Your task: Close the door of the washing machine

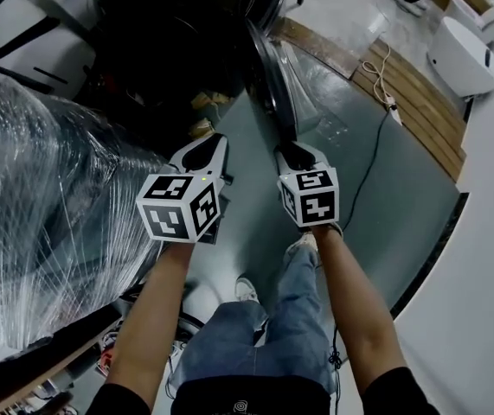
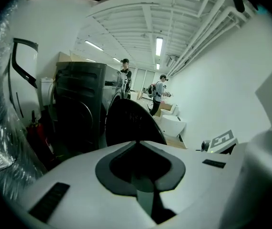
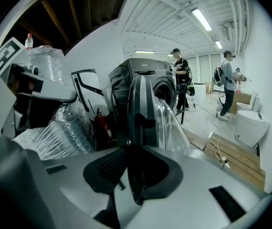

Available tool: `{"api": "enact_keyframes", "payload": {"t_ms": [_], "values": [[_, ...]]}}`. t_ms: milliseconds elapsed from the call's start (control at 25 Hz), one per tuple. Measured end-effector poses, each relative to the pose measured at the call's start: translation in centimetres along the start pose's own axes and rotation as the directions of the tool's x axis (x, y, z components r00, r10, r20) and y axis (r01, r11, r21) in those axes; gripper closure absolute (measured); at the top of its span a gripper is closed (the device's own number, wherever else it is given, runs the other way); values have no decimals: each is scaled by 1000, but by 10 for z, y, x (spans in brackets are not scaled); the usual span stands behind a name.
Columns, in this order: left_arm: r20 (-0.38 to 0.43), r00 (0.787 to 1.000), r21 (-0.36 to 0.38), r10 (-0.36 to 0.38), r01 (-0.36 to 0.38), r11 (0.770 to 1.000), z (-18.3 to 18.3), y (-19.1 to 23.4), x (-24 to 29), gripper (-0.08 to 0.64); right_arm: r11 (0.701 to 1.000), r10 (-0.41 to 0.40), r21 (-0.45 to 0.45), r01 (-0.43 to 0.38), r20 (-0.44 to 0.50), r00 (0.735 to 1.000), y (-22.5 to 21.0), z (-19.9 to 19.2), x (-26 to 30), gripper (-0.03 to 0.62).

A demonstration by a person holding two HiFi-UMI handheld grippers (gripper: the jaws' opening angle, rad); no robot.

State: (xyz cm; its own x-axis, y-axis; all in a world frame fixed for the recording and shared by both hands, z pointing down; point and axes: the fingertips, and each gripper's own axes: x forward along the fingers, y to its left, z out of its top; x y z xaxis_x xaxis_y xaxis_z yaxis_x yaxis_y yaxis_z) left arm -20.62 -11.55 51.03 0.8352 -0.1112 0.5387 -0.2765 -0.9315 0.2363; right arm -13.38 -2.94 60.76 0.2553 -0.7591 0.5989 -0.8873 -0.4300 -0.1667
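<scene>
Cluttered bay; washing machine (image 3: 138,73) ahead of jaws. R gripper (image 3: 128,149) pinches door (image 3: 147,111) rim, prob. to swing it shut; L gripper (image 2: 136,143) jaws together, empty, alongside.

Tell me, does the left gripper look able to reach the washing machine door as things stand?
Probably yes: the door stands open right ahead of the left gripper, with nothing between them; the right gripper is closed on its edge.

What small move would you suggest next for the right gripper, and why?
Probably swing the right gripper toward the washing machine to push it shut: its jaws appear clamped on the rim of the door, which stands wide open.
</scene>
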Motion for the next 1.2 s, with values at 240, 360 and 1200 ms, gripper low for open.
{"api": "enact_keyframes", "payload": {"t_ms": [240, 360, 1200], "values": [[-32, 999, 2, -11, 11, 1000, 20, -35, 37, 525, 1000, -6, -9, 5, -46, 999, -53, 2, -6, 502], [-36, 999, 3, -28, 28, 1000, 29, -54, 59, 525, 999, 24, 24, -22, -62, 998, -78, 6, -8, 500], [-135, 990, 60, -47, 56, 997, 87, -148, 188, 525, 983, 118, -116, -140, -174, 978, -220, 43, 4, 499]]}}
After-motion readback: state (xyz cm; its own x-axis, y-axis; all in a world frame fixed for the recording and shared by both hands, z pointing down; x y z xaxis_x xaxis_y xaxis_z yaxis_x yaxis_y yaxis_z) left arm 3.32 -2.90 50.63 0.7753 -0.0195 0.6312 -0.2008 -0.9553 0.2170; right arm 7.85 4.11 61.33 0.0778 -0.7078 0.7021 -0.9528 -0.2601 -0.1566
